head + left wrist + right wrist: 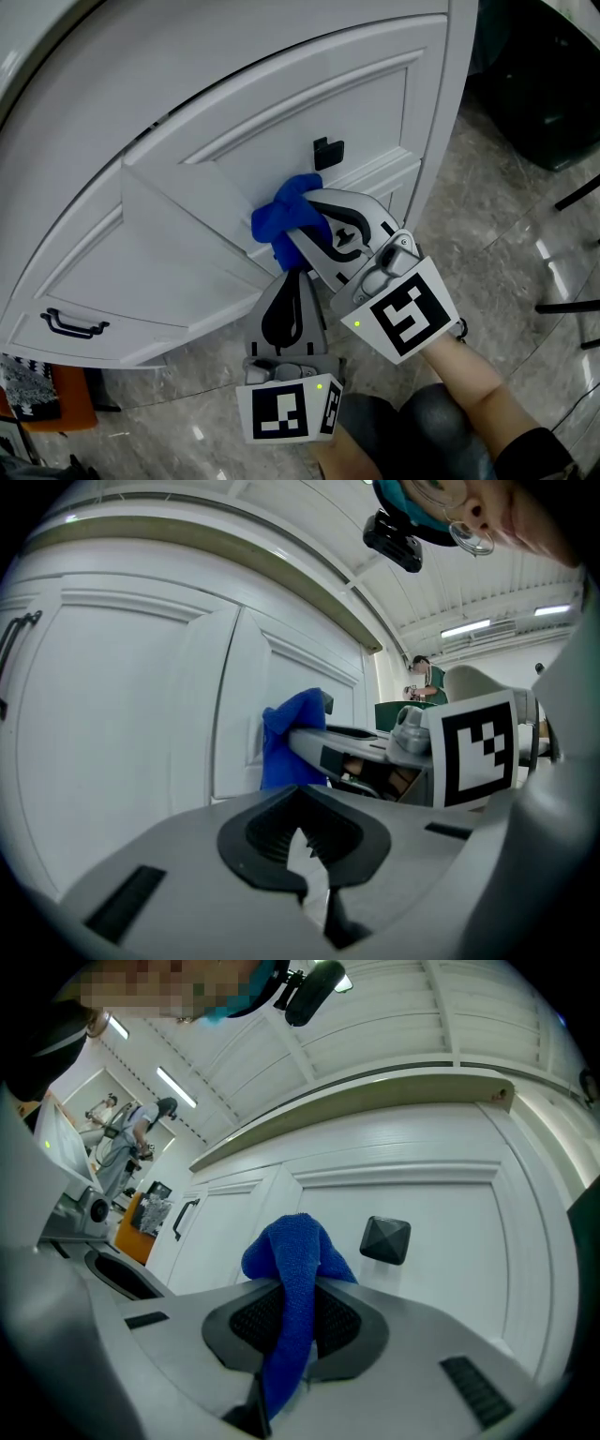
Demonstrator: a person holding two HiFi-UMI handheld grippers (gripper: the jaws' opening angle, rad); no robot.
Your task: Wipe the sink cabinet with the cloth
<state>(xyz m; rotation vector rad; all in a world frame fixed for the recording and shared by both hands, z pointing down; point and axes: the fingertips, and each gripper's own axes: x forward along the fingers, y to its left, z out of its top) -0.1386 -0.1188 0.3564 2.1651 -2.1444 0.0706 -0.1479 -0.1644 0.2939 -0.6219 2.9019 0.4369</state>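
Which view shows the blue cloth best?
The right gripper view: the blue cloth fills the centre, pinched in the right gripper, bunched above the jaws, tail hanging below. The head view shows it against the white cabinet door near the black knob. The left gripper view catches only a side sliver.

Blue cloth (286, 220) bunched, tail hanging, vs white sink cabinet (234, 122) door; doors shut.

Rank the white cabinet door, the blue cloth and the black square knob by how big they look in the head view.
Largest: white cabinet door
Middle: blue cloth
Smallest: black square knob
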